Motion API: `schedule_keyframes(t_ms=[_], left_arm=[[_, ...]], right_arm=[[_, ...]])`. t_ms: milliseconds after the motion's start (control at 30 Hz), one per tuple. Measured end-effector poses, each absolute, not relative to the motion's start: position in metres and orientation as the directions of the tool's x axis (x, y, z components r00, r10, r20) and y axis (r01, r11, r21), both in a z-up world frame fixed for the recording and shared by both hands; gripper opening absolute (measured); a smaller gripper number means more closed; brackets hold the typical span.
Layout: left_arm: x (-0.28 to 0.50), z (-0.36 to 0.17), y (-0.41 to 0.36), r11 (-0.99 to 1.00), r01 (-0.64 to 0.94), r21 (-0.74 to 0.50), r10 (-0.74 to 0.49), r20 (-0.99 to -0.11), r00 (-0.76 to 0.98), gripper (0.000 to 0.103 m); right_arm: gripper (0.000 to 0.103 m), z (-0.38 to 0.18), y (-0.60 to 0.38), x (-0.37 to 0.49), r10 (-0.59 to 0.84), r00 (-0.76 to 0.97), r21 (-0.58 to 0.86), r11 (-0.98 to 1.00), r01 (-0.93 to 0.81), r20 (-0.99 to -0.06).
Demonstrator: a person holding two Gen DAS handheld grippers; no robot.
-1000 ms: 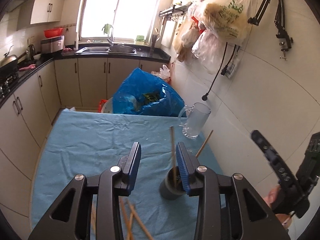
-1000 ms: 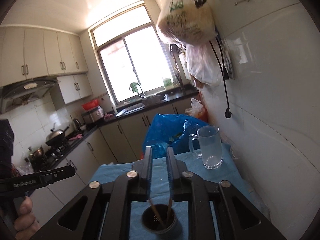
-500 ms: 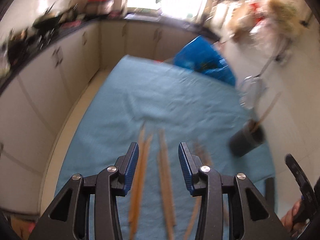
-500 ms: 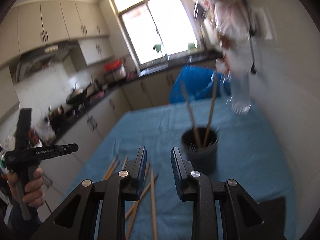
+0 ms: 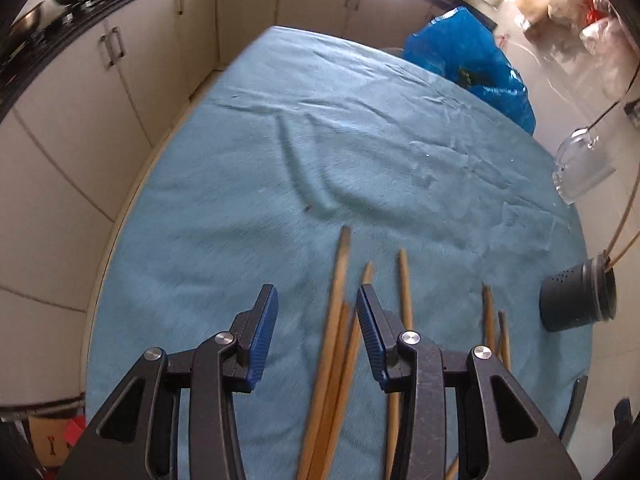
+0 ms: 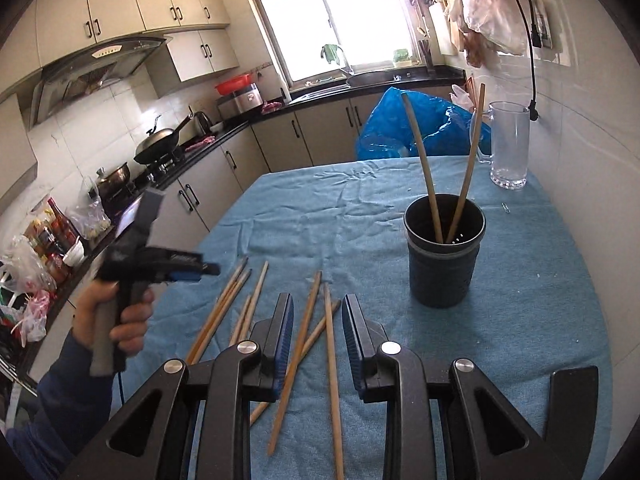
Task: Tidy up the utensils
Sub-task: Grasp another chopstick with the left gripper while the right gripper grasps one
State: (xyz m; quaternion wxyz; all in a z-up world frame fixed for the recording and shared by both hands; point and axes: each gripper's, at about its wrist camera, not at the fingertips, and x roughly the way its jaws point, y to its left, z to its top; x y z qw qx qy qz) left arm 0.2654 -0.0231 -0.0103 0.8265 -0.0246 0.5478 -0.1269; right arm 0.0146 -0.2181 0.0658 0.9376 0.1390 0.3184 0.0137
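I hang both released grippers, left (image 5: 316, 322) and right (image 6: 316, 330), over loose chopsticks (image 6: 330, 344), ready to feed the holder (image 6: 444, 256) far right.

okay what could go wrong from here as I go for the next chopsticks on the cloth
1. The loose chopsticks lie crossed and overlapping, so the right gripper could likely pinch several or flick one off the blue cloth.
2. The dark holder looks narrow, with two chopsticks leaning outward; bumping them may tip it.
3. The glass mug sits near the table's far edge, behind the holder.
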Motion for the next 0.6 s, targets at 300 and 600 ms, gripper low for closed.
schedule_keyframes(t_ms=[300, 600], left_arm=[[0.285, -0.032, -0.039, 0.972, 0.200, -0.127, -0.191, -0.920, 0.343, 0.015], [0.269, -0.037, 0.012, 0.974, 0.157, -0.166, -0.215, -0.899, 0.381, 0.013]], right_arm=[[0.027, 0.059, -0.202, 0.039, 0.150, 0.750, 0.262, 0.964, 0.032, -0.644], [0.027, 0.042, -0.163, 0.128, 0.276, 0.591, 0.325, 0.945, -0.024, -0.758]])
